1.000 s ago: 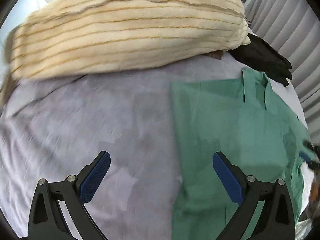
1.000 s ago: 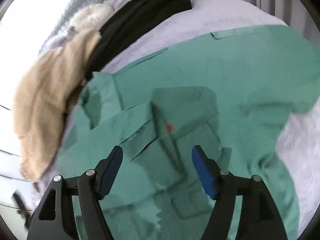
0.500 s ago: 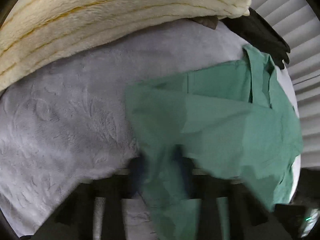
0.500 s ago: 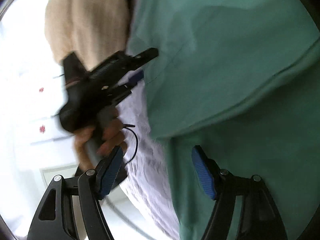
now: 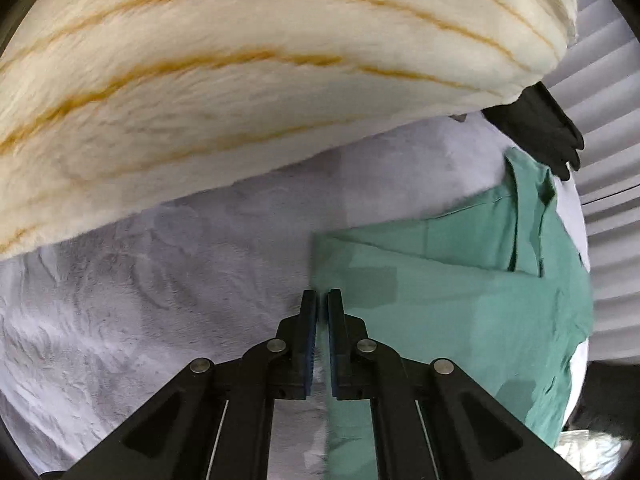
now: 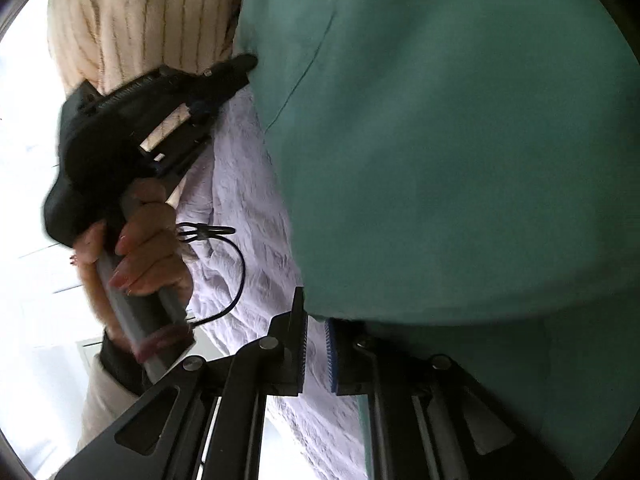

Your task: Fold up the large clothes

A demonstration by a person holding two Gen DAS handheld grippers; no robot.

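Observation:
A green shirt (image 5: 460, 304) lies on the pale lilac bedspread (image 5: 160, 288), its collar at the far right. My left gripper (image 5: 322, 298) is shut at the shirt's left edge, with green cloth running between its pads. In the right wrist view the green shirt (image 6: 440, 140) fills the right side, one layer lifted and draped over the right finger. My right gripper (image 6: 316, 320) is nearly shut on the shirt's edge. The left gripper (image 6: 200, 92) shows there too, held by a hand, its tips at the shirt's edge.
A cream blanket with yellow stripes (image 5: 240, 72) is piled across the back of the bed. A black garment (image 5: 540, 128) lies at the far right by pleated grey curtains (image 5: 608, 128). A black cable loop (image 6: 228, 272) hangs from the left gripper's handle.
Both grippers were open above the shirt one second ago. They have dropped to the shirt's left edge and closed on it. The left side of the shirt is now folded over.

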